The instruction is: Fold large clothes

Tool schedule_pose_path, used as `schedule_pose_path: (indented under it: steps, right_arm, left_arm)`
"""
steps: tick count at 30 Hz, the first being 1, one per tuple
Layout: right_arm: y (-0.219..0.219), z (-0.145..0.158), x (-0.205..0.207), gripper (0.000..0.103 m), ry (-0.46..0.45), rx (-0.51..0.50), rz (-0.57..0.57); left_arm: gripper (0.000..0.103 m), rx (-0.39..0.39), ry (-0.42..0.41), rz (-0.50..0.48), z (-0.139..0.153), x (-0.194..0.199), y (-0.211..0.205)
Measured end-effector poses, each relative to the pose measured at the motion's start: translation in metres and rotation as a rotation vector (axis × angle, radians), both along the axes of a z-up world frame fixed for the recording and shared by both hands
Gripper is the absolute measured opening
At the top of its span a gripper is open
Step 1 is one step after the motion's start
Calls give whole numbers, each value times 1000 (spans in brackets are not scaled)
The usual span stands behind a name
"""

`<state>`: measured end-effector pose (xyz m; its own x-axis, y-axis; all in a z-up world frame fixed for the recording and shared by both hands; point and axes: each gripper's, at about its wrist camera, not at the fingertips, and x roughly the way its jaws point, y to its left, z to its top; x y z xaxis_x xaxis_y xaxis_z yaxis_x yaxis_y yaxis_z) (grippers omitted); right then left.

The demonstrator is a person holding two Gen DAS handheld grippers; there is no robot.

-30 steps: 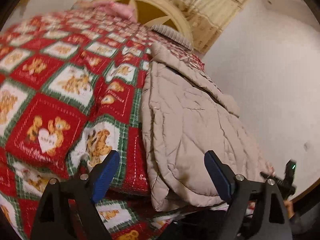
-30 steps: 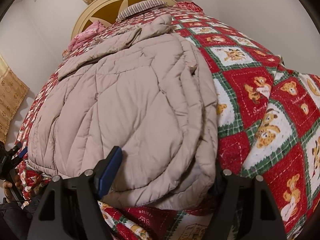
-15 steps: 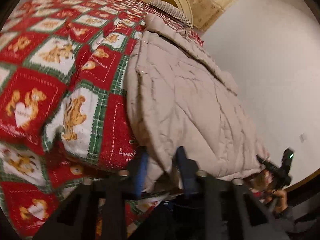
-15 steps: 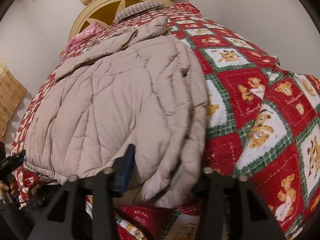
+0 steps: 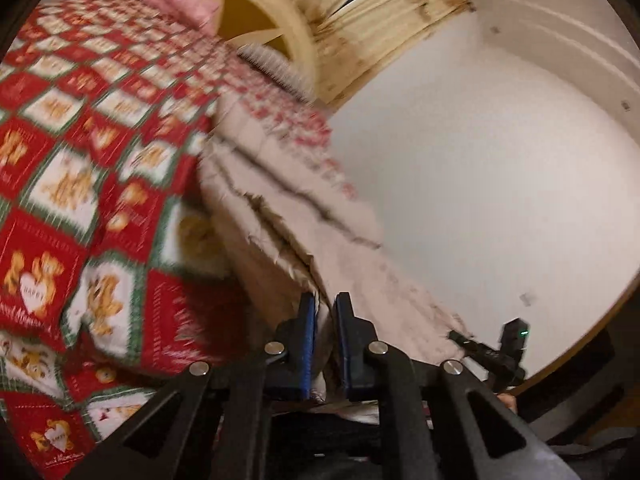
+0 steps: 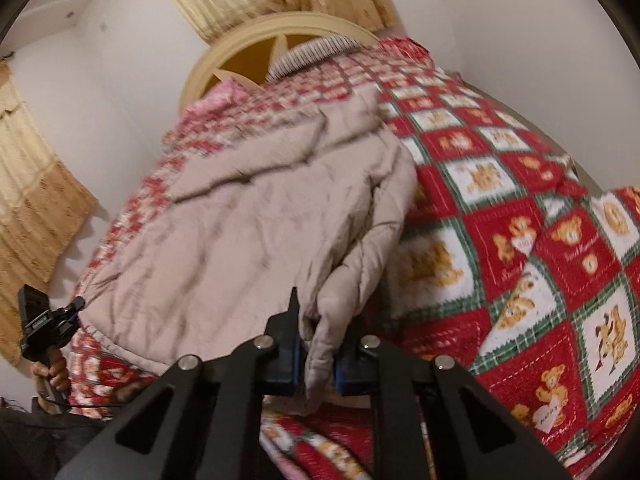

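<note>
A large beige quilted coat (image 6: 256,236) lies on a bed, and its near hem is raised off the cover. My left gripper (image 5: 324,320) is shut on one near corner of the coat (image 5: 304,232). My right gripper (image 6: 316,332) is shut on the other near corner, with a thick fold of fabric bunched between the jaws. Both views are blurred by motion. The far end of the coat reaches toward the headboard.
The bed has a red, white and green teddy-bear quilt (image 6: 520,248), also in the left wrist view (image 5: 68,184). A cream round headboard (image 6: 248,40) and pillows (image 5: 180,4) are at the far end. White walls and beige curtains (image 6: 28,200) surround the bed.
Both grippers went from open to shut on the coat's near hem. They have now lifted it, so the coat's near edge rises off the quilt.
</note>
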<state>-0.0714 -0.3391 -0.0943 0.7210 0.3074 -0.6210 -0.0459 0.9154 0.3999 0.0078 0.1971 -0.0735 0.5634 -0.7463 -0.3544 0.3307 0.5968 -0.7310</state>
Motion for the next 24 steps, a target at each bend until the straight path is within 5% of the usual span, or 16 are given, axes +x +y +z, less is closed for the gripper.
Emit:
schedule_pose_path:
  steps: [2, 5, 10, 12, 14, 15, 16, 19, 24]
  right_arm:
    - [-1, 15, -7, 14, -33, 31, 5]
    - [-5, 40, -21, 14, -88, 70, 8]
    - [6, 71, -38, 14, -154, 46, 42]
    - [13, 70, -37, 14, -156, 4, 47]
    - [14, 63, -33, 14, -145, 13, 55]
    - [13, 60, -31, 14, -138, 22, 54]
    - [11, 57, -30, 14, -133, 28, 51]
    - [4, 49, -30, 14, -114, 53, 37]
    - [1, 46, -31, 14, -110, 55, 35]
  left_arm:
    - [0, -40, -61, -26, 25, -9, 3]
    - [0, -60, -172, -48, 61, -27, 6]
    - [0, 208, -300, 77, 92, -44, 1]
    - [3, 264, -223, 114, 79, -30, 3]
    - [37, 240, -117, 115, 55, -11, 8]
    - [73, 215, -85, 118, 45, -8, 9]
    - [84, 165, -41, 119, 30, -1, 13]
    - [84, 148, 83, 91, 2, 6, 11]
    - [82, 356, 256, 53, -27, 0, -8]
